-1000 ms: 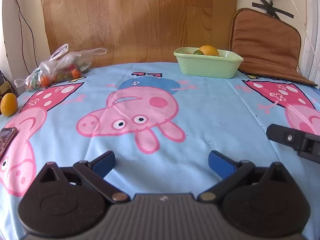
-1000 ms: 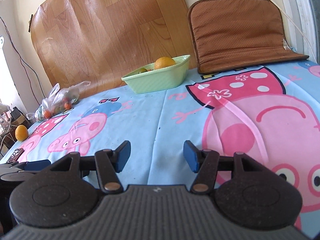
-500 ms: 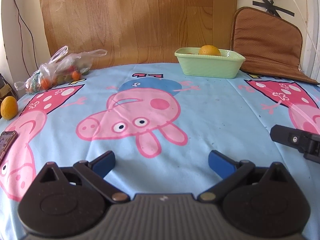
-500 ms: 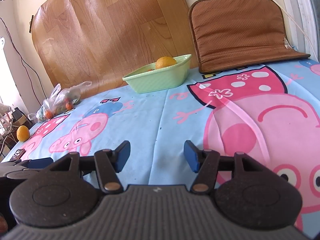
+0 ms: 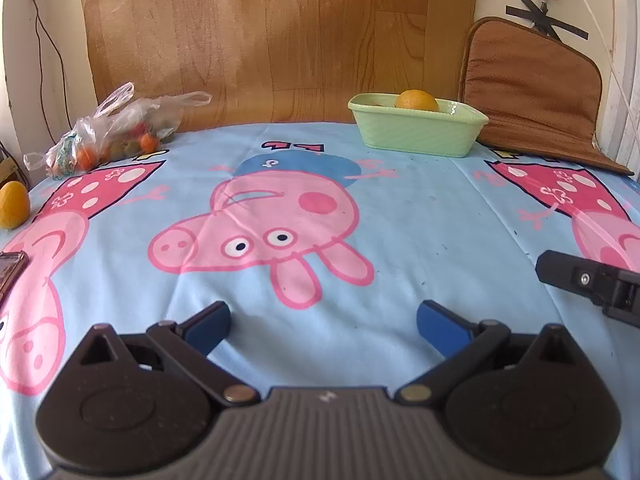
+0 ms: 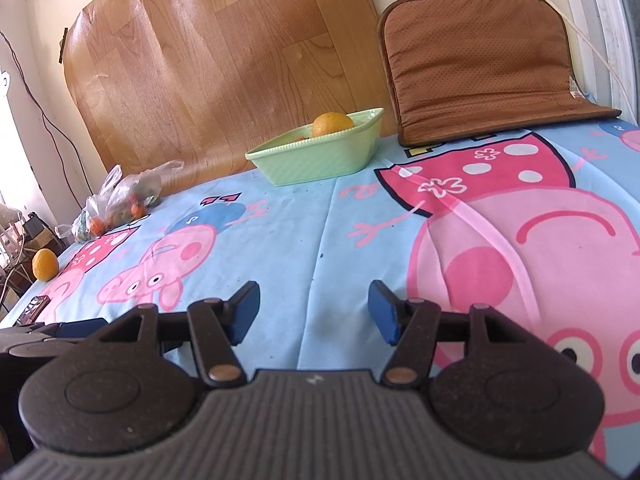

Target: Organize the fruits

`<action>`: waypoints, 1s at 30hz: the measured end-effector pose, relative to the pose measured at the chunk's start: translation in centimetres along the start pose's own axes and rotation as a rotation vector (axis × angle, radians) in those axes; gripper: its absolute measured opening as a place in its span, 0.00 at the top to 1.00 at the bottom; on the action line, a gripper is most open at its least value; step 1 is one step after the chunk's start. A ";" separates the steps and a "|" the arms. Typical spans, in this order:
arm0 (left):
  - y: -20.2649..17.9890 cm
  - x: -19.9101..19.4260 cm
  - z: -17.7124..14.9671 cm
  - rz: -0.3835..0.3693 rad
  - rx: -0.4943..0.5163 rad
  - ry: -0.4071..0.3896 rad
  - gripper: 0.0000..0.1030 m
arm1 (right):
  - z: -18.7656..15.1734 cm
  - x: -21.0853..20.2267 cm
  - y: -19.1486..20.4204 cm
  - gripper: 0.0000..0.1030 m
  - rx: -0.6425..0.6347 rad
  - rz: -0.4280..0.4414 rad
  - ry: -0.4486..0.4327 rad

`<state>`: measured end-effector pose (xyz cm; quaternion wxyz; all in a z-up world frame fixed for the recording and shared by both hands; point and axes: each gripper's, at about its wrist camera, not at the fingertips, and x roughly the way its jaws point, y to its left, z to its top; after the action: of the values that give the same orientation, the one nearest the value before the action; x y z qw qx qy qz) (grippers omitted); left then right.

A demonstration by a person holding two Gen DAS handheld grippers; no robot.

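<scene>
Honestly not much has moved since a second ago. We see the green dish sitting a touch higher in both views and the small green fruit that peeked over its rim earlier is now hidden behind the wall, so the view has dipped a hair at most. Nothing on the worktop (image 5: 400,216) has shifted, which we read as a pause between fruits, not a grab.

Both jaws are spread with nothing in them: the left gripper (image 5: 323,322) and the right gripper (image 6: 314,312) just hang over the cloth, blue pads apart.

Task stuff: the ribbed, glossy mint-green dish (image 5: 416,134) sits upper right of centre in the left view, with a round dimpled orange (image 5: 416,101) already in it. A loose egg-shaped lemon (image 5: 13,204) waits at the far left edge, and a crinkly clear plastic bag (image 5: 108,132) of small orange and green fruits slumps in the upper left. We'd guess those still need sorting.

Other textures: soft printed cartoon-pig cloth, a stitched brown cushion (image 5: 532,88) leaning upper right, and wood-grain sheet (image 5: 280,40) behind.
</scene>
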<state>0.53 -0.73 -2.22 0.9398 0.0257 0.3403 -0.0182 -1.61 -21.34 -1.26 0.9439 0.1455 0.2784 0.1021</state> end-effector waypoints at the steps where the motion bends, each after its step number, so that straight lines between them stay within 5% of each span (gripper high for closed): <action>1: -0.1 -0.1 -0.1 0.004 0.005 -0.003 0.00 | 0.0 0.0 0.0 0.39 0.000 0.001 0.000; 8: -1.0 -1.1 -0.5 0.089 0.068 -0.048 0.00 | -0.1 -0.1 0.0 0.39 0.000 0.003 -0.004; 30: -1.0 -2.2 -0.2 0.185 0.120 -0.116 0.00 | 0.0 -0.3 0.1 0.39 -0.006 0.002 -0.012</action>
<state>-1.31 -1.64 -1.01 0.9523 0.1119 0.2800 0.0467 -1.86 -21.32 -1.09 0.9458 0.1436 0.2725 0.1030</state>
